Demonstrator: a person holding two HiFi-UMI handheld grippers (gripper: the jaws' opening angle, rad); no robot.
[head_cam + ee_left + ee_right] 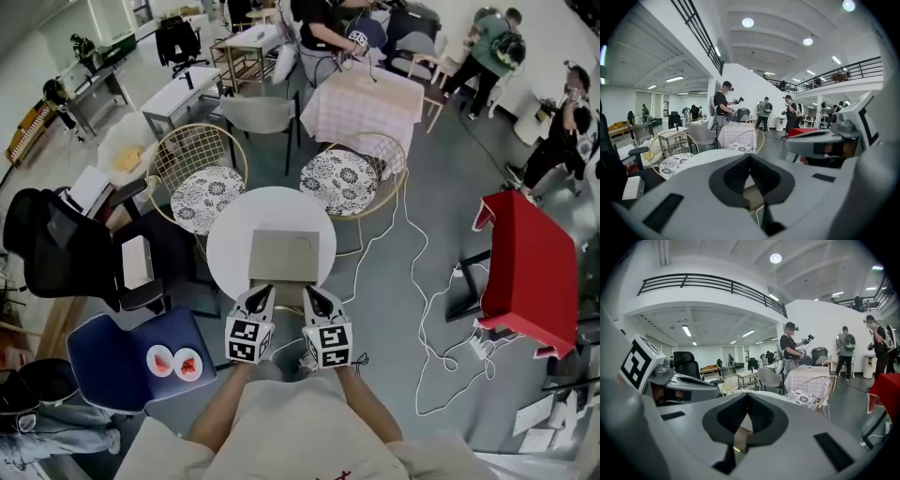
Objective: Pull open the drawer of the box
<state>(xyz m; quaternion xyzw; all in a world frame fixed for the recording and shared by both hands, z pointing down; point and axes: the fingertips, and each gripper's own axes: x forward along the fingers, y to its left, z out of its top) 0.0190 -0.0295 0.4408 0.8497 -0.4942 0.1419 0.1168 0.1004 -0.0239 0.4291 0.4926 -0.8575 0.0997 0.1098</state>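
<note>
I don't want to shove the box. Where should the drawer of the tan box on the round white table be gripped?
Probably the front panel on the near side of the tan box, coming in level from the person's side: its flat top offers no hold. No handle can be made out.

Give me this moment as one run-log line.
left gripper: jaws together, empty | right gripper: jaws together, empty | box: on round table, both grippers at its near side | drawer: state unclear
</note>
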